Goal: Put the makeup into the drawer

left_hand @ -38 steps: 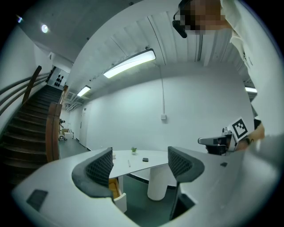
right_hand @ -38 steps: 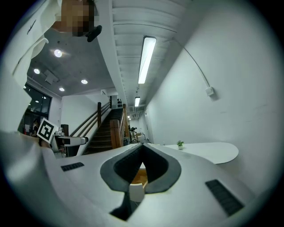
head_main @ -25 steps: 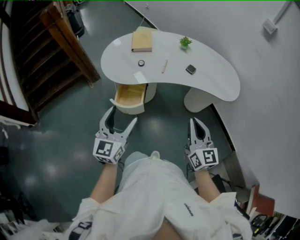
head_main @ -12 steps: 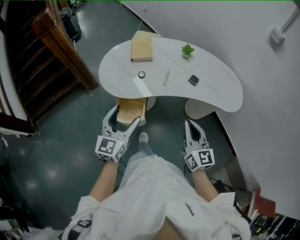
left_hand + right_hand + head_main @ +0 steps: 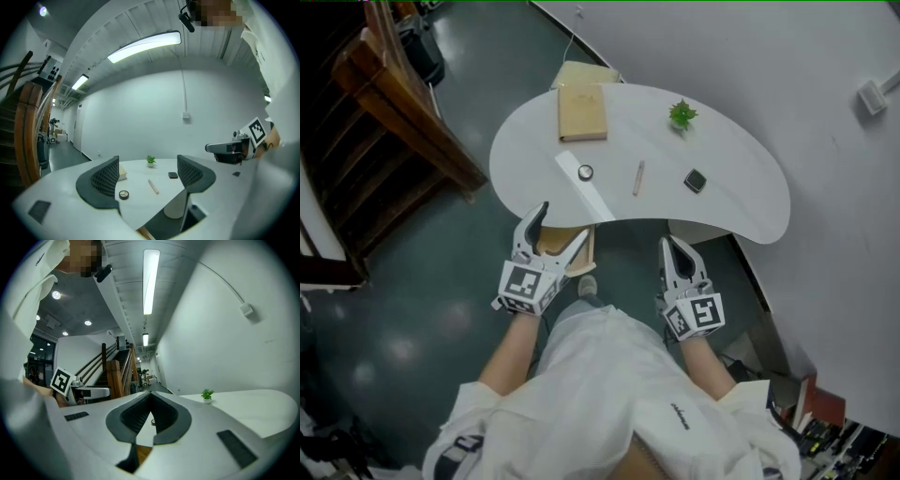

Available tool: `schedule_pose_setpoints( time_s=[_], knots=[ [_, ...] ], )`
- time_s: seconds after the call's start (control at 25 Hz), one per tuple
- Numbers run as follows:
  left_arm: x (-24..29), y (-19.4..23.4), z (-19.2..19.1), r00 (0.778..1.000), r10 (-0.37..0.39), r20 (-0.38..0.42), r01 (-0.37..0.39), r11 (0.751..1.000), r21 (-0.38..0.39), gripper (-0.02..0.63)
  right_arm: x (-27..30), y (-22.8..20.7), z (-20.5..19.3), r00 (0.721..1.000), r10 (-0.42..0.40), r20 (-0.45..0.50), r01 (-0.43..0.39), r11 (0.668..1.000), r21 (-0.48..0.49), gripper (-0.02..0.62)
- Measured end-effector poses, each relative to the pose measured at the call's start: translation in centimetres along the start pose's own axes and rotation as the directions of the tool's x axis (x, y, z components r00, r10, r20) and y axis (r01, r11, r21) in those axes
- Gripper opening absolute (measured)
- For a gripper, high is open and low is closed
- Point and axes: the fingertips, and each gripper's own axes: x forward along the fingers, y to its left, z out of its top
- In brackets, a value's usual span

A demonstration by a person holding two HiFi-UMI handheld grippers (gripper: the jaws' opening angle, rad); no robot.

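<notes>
On the white curved table [image 5: 741,202] lie a round compact [image 5: 585,172], a slim makeup stick [image 5: 638,177] and a dark square compact [image 5: 696,181]. Below the table's near edge the wooden drawer [image 5: 565,242] stands pulled out. My left gripper [image 5: 562,225] is open and empty, hovering over the drawer's front. In the left gripper view the round compact [image 5: 123,194], the stick [image 5: 153,186] and the dark compact [image 5: 173,175] show between the jaws of the left gripper [image 5: 150,176]. My right gripper [image 5: 669,247] is shut and empty, just short of the table edge. In its own view the right gripper [image 5: 150,395] frames the round compact [image 5: 153,422].
A tan book [image 5: 582,112] and a small potted plant [image 5: 682,114] sit at the table's far side. A wooden staircase [image 5: 384,122] rises at the left, and a white wall [image 5: 825,141] runs close along the right. The table's pedestal [image 5: 694,230] stands under its right half.
The person has stepped toward the table, so both grippers are closer to its near edge. The left gripper now hangs over the open drawer.
</notes>
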Motion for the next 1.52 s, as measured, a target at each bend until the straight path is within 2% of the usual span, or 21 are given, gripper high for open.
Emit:
schedule_pose_setpoints(
  time_s=[0.24, 0.52, 0.84, 1.08, 1.52],
  knots=[
    [3.6, 3.6, -1.6, 0.998, -0.038, -0.048, 0.038, 0.999, -0.01, 0.376, 5.1, -0.5, -1.3, 0.999, -0.006, -0.047, 0.006, 1.0, 0.002, 0.017],
    [7.8, 6.8, -4.3, 0.992, -0.056, -0.115, 0.056, 0.998, 0.002, 0.376, 11.3, -0.3, -3.5, 0.992, 0.049, -0.119, -0.05, 0.999, -0.011, 0.017],
    [12.7, 8.5, -9.3, 0.975, -0.023, -0.222, 0.03, 0.999, 0.028, 0.376, 17.5, -1.5, -8.5, 0.967, 0.122, -0.224, -0.124, 0.992, 0.005, 0.017],
    [16.5, 10.1, -13.8, 0.951, 0.001, -0.308, 0.016, 0.999, 0.052, 0.374, 21.0, -3.6, -12.6, 0.948, 0.139, -0.286, -0.136, 0.99, 0.031, 0.017],
    [22.2, 12.0, -21.7, 0.888, 0.032, -0.458, 0.011, 0.996, 0.09, 0.374, 24.5, -5.8, -18.8, 0.923, 0.153, -0.354, -0.134, 0.988, 0.078, 0.017]
  ],
)
